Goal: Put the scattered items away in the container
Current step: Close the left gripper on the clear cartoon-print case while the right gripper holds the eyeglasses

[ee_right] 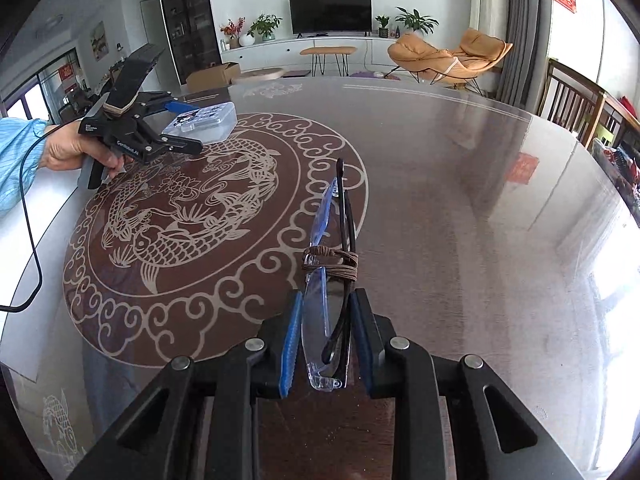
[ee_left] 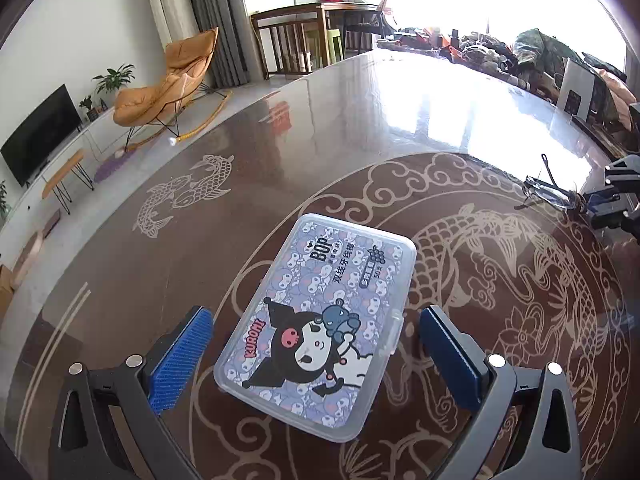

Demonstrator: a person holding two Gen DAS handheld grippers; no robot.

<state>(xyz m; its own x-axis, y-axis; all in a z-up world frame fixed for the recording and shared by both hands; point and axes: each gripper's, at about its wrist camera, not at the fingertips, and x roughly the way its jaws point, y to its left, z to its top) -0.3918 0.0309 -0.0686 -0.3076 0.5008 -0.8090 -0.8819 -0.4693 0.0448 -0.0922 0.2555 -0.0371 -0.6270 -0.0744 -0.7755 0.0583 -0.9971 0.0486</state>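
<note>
We work over a broad, glossy brown surface (ee_right: 460, 208) printed with a pale fish-and-cloud roundel. Largest of the task's things is the container (ee_left: 316, 320), a flat rectangular clear plastic box with a cartoon-printed lid, lying closed near the roundel's edge. Our left gripper (ee_left: 316, 356) hovers over it, jaws spread wide to either side of the box and not touching it. Seen from the right wrist, a hand (ee_right: 76, 152) in a pale blue sleeve holds that gripper just by the box.

Smaller is a pair of folded glasses (ee_right: 332, 280) with clear lenses and dark arms, bound round the middle with a brown cord (ee_right: 332, 262). Our right gripper (ee_right: 326, 344) has its jaws clenched on the glasses at one lens end, well apart from the box.

We judge the step in hand to be carrying the glasses to the container. The lid looks shut, so next we likely need the left jaws to steady or open the box before the glasses can go in.
</note>
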